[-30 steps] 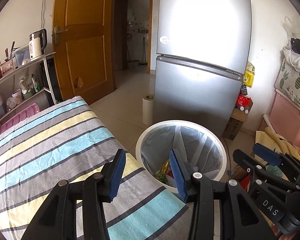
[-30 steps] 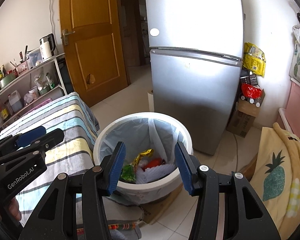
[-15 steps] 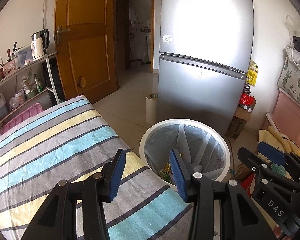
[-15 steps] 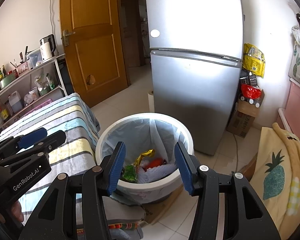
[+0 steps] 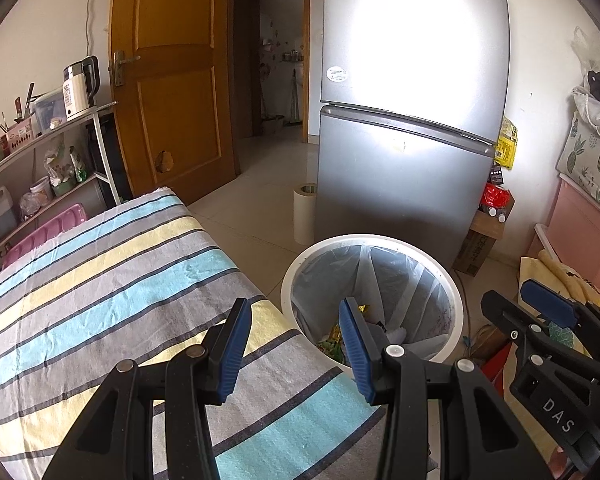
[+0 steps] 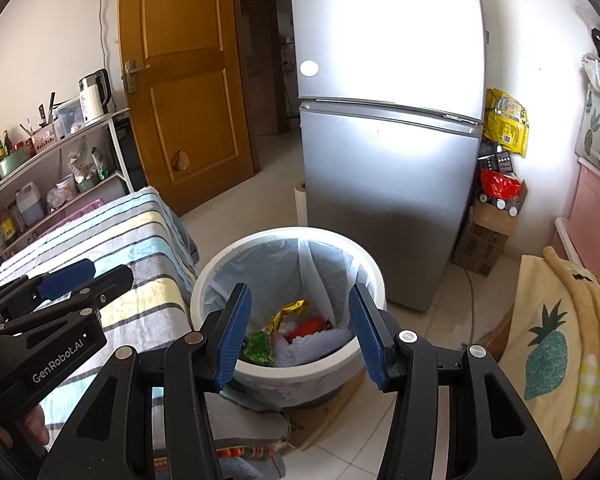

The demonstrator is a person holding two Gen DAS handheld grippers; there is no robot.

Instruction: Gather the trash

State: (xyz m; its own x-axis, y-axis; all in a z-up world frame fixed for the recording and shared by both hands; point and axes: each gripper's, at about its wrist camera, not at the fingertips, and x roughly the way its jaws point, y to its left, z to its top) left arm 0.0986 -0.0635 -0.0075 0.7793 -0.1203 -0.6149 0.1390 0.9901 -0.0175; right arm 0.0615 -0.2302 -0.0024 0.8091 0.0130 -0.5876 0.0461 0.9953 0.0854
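A white trash bin with a clear liner stands on the floor between the striped table and the fridge. In the right wrist view the bin holds a gold wrapper, a green wrapper, something red and white foam netting. My left gripper hovers open and empty over the table's corner beside the bin. My right gripper hangs open above the near rim, nothing between its blue pads. Each gripper shows in the other's view: right gripper, left gripper.
The table wears a striped cloth. A silver fridge stands right behind the bin, with a paper roll beside it. A shelf rack and wooden door are at left. Cardboard boxes and a pineapple-print cloth lie right.
The left wrist view drifted slightly, so the bin sits a touch further right in it. Both grippers keep the same opening and stay empty.
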